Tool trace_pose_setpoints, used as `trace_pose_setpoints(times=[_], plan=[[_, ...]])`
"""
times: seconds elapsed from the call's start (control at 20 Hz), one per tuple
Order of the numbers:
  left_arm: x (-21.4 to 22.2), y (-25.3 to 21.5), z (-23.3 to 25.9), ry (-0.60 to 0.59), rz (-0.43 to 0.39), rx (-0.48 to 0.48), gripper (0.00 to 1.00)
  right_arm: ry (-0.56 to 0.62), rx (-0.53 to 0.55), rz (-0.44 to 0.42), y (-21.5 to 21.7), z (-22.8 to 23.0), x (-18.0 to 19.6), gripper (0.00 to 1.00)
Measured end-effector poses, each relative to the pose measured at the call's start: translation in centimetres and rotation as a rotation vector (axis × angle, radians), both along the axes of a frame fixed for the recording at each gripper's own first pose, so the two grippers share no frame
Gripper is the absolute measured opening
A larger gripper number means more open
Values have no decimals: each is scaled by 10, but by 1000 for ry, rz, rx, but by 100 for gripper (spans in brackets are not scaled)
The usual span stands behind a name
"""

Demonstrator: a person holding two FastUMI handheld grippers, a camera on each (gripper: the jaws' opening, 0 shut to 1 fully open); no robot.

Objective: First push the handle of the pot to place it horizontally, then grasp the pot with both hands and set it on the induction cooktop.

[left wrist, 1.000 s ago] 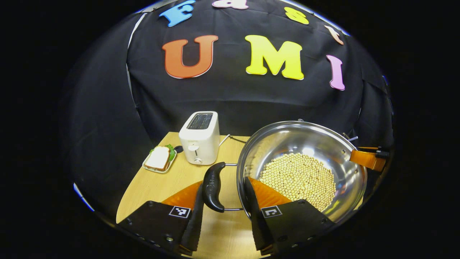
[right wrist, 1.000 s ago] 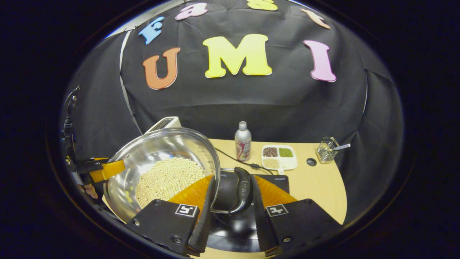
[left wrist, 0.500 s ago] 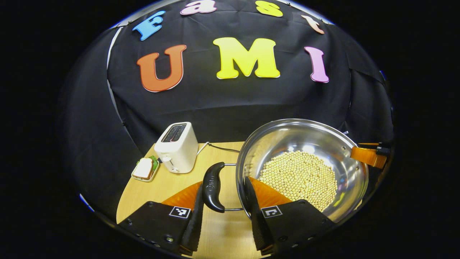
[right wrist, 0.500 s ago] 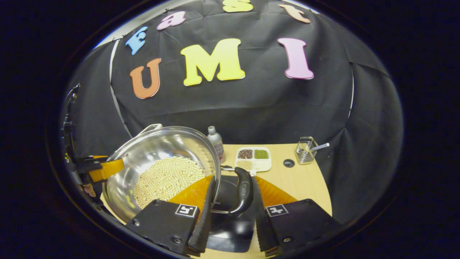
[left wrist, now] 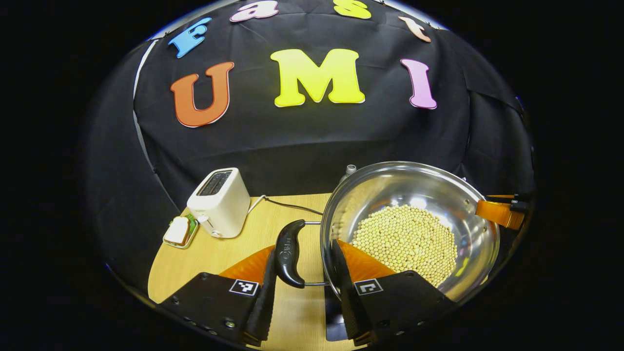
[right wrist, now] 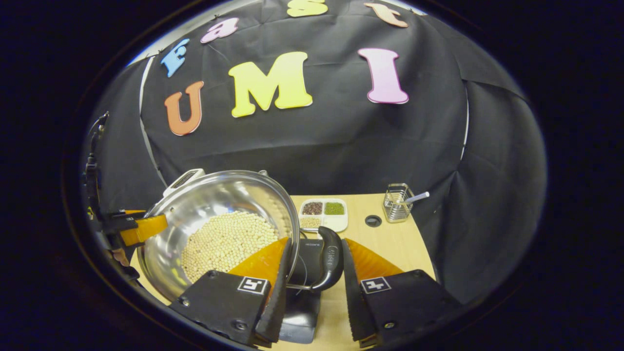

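Observation:
A steel pot (left wrist: 414, 187) holding pale round beans (left wrist: 404, 239) hangs between both grippers. My left gripper (left wrist: 303, 249) has one finger outside the black left handle (left wrist: 288, 251) and the other inside the pot wall, clamping them. In the right gripper view my right gripper (right wrist: 316, 241) clamps the black right handle (right wrist: 330, 263) and the pot (right wrist: 214, 200) wall the same way. The black induction cooktop (right wrist: 303, 304) lies below, between the right gripper's fingers and partly under the pot. A corner of the cooktop (left wrist: 333, 312) peeks out in the left gripper view.
On the wooden table (left wrist: 214, 253), a white toaster (left wrist: 217, 202) and a sandwich on a small plate (left wrist: 179, 231) sit at the left. At the right stand a divided dish of grains (right wrist: 324, 214) and a wire basket (right wrist: 397, 209). A bottle cap (left wrist: 350, 169) shows behind the pot.
Both grippers have carried the pot to the right. The toaster and sandwich slid left in view, the bottle went behind the pot, and the cooktop now sits under the pot's right side.

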State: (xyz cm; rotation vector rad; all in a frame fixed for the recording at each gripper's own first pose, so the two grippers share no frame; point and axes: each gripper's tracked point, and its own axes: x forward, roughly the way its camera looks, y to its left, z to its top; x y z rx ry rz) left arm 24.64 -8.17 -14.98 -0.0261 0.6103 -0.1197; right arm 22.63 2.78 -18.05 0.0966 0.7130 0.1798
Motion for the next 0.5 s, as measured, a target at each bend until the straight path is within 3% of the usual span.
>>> trace_pose_setpoints(times=[0.5], plan=[[15,-25,-75,54,-15,-21,57,55,-54,-12,-11,-83,15,53]])
